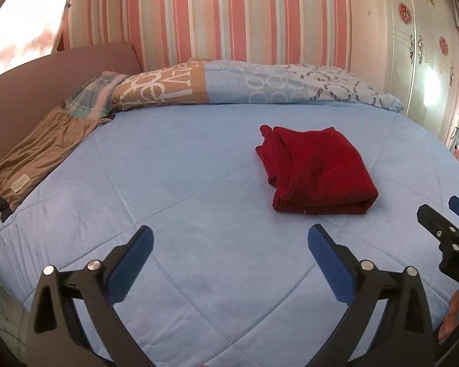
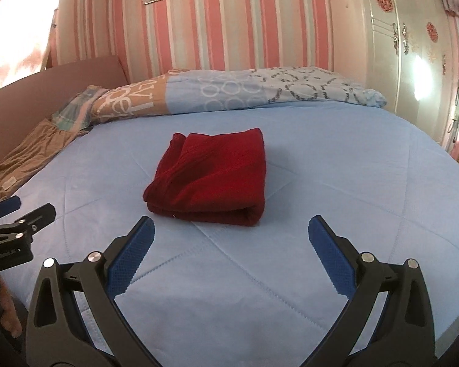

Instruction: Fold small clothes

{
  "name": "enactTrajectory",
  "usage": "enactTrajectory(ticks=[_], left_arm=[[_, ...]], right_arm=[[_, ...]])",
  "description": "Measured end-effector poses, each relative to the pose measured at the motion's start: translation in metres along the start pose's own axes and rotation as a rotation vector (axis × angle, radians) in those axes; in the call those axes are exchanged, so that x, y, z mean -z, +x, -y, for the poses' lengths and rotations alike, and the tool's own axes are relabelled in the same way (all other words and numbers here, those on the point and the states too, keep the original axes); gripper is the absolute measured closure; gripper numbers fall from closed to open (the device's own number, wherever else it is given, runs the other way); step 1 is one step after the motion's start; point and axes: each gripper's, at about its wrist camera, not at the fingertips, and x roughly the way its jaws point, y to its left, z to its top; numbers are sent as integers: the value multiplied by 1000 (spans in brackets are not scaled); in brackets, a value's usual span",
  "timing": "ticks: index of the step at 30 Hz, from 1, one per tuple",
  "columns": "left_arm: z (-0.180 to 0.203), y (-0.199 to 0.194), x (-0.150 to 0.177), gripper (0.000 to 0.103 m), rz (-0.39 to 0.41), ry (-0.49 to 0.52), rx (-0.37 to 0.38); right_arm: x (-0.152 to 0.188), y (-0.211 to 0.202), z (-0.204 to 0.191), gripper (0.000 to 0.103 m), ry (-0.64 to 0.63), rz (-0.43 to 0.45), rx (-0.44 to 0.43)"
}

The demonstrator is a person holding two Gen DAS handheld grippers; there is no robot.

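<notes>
A dark red knit garment (image 1: 315,171) lies folded into a compact rectangle on the light blue quilt (image 1: 199,214). It also shows in the right wrist view (image 2: 211,177), centred ahead of the fingers. My left gripper (image 1: 229,241) is open and empty, above the quilt, near and to the left of the garment. My right gripper (image 2: 231,232) is open and empty, just in front of the garment's near folded edge. The right gripper also shows at the right edge of the left wrist view (image 1: 443,223). The left gripper shows at the left edge of the right wrist view (image 2: 18,214).
A folded patterned duvet (image 1: 260,85) lies along the far side of the bed by the striped wall. A tan garment (image 1: 36,156) and a plaid cloth (image 1: 91,94) lie at the far left by the headboard (image 1: 46,76). A white wardrobe (image 2: 413,46) stands at the right.
</notes>
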Motion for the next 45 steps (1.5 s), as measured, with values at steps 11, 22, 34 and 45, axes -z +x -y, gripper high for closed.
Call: enactTrajectory(ticks=[11, 22, 34, 45], left_arm=[[-1, -30, -5, 2, 92, -3, -8], [-2, -33, -5, 2, 80, -1, -10], [-2, -35, -4, 2, 89, 5, -19], [-2, -36, -4, 2, 93, 1, -16]], right_arm=[[-1, -14, -12, 3, -42, 26, 31], [-2, -22, -14, 3, -58, 33, 60], [-3, -28, -16, 3, -69, 46, 70], [-6, -32, -15, 3, -70, 57, 74]])
